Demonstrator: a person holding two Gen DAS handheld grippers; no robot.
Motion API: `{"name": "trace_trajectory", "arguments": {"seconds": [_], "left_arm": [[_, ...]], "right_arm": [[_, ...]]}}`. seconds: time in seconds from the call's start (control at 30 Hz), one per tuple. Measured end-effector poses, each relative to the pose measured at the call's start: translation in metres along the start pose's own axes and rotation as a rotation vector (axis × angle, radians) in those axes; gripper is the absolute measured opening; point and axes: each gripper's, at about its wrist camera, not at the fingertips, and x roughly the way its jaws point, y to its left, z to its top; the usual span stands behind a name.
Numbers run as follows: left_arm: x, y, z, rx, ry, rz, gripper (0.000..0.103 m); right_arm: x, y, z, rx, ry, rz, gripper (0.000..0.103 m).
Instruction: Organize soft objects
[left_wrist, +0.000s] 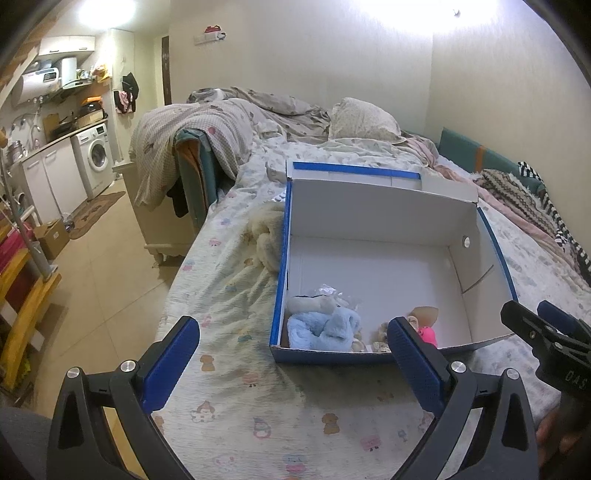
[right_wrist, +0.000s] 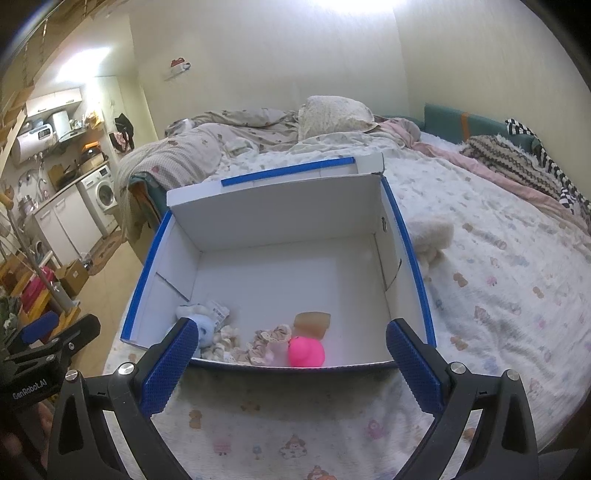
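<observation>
Claws (left_wrist: 291, 354) (right_wrist: 291, 354) spread before half-filled blue box (right_wrist: 406, 236)

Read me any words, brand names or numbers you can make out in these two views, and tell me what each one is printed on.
"GenRobot.AI": white print on the black body of the left gripper, seen in the right wrist view.
"DAS": partial white print on the black body of the right gripper, cut off at the frame edge.
Water heater display: too small to read.
Tag beside the light blue plush in the box: blurred, unreadable.
</observation>
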Motion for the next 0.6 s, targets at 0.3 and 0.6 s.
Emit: {"name": "trace_trajectory", "arguments": {"seconds": [0.3, 0.6], "left_arm": [[0.0002, 0.0003, -0.0001, 0.001, 0.001, 0.002, 0.101], [0.0016, 0.0017, -0.0017, -0.003, 0.007, 0.003, 0.101]], "right_arm": [[-0.0001, 0.0003, 0.0000, 0.002, 0.001, 0.000, 0.103], [-0.0006, 0.0009, -0.0001, 0.001, 0.002, -0.001, 0.103]]}}
